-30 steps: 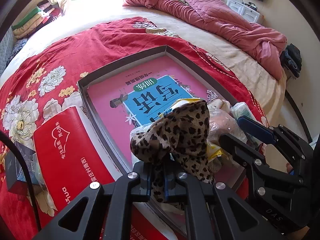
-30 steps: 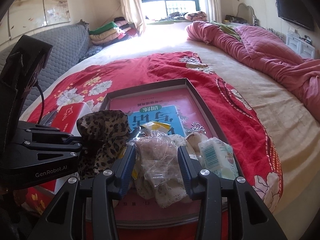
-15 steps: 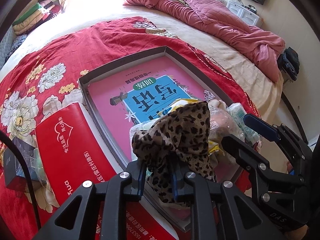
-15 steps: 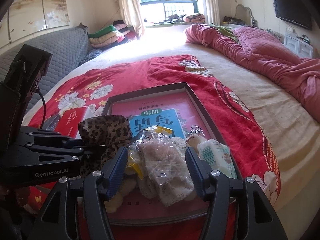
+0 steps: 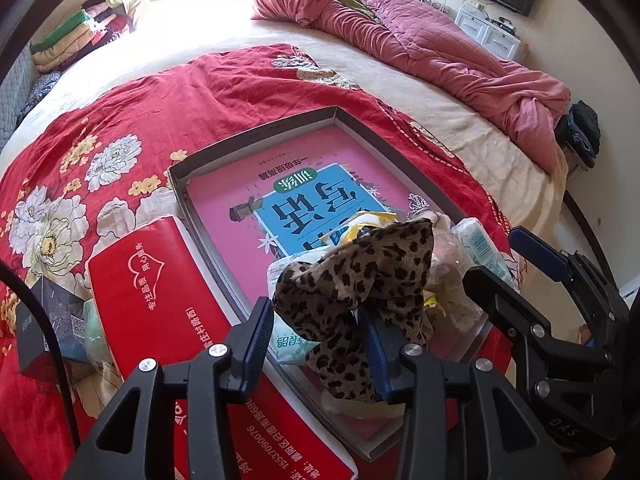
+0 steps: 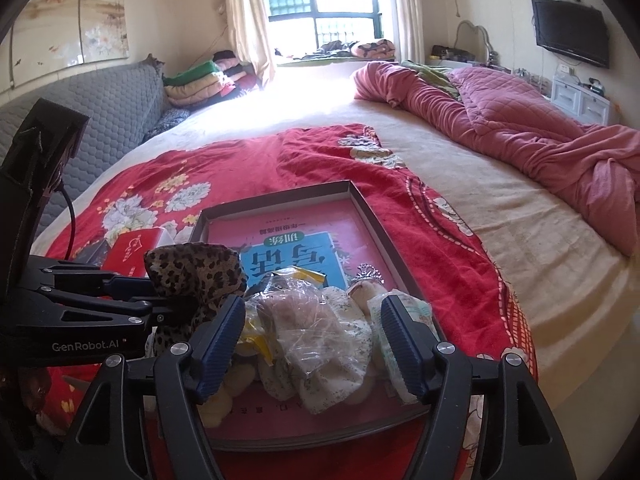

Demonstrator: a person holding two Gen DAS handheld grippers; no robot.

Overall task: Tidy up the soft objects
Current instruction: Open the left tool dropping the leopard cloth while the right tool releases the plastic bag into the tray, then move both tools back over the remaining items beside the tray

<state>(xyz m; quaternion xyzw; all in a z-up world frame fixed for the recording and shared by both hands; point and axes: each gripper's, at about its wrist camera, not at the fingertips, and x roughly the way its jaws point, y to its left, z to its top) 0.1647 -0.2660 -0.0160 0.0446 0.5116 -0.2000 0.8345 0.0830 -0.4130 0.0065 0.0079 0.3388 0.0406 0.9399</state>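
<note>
- The left gripper (image 5: pixel 318 332) has its jaws opening; the leopard cloth (image 5: pixel 360 284) stands between them, leaning on the right pad, with a gap at the left pad.
- The cloth's lower end hangs into the near corner of the tray (image 5: pixel 256 132), on top of a packet with green print (image 5: pixel 290 342).
- The right gripper (image 6: pixel 312 344) has its jaws opening and already wide; the clear bag (image 6: pixel 316 328) of pale fabric lies between them in the tray (image 6: pixel 280 196), neither pad pressing it.
- A tissue pack (image 6: pixel 404 320) lies just beside the right pad, a yellow wrapper (image 6: pixel 298 276) behind the bag, a pale plush piece (image 6: pixel 218 404) at the tray's near edge.
- The tray's floor is a pink book cover (image 5: pixel 248 184), bare at the far end.
- The tray sits on a red floral blanket (image 5: pixel 120 120) spread on the bed (image 6: pixel 500 200).
- A red box (image 5: pixel 160 300) lies just left of the tray, a dark box (image 5: pixel 44 320) beyond it.
- A pink quilt (image 6: pixel 520 120) is bunched at the far right.
</note>
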